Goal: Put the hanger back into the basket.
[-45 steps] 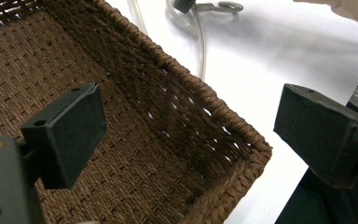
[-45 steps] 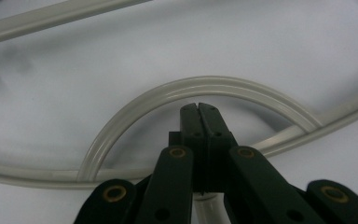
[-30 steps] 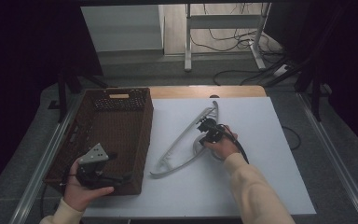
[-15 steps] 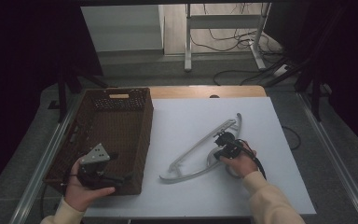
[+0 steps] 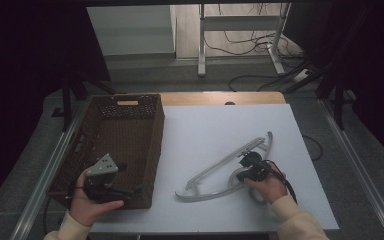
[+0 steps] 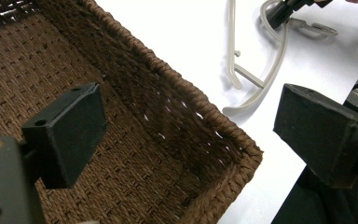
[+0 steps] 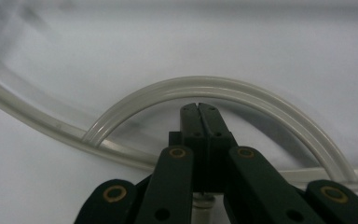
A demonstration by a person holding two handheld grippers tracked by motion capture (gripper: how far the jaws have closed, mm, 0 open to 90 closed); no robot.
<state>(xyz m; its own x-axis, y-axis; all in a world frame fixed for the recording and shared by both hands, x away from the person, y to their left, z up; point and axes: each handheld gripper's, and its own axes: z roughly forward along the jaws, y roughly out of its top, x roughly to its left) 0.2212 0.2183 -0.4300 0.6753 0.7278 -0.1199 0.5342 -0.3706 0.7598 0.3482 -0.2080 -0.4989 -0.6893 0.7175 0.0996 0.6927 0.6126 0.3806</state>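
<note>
Left hand-held gripper [image 5: 111, 189]: jaws spread wide, empty, over the near corner of the wicker basket [image 5: 125, 125].
Right hand-held gripper [image 5: 247, 170]: jaws pressed together, right of the basket.
Grey plastic hanger [image 5: 220, 172]: flat on the white surface [image 5: 205, 130], right of the basket, its curved arm just past the right jaw tips.

Rough woven wicker basket [image 5: 130, 135], smooth plastic hanger [image 5: 215, 172]
</note>
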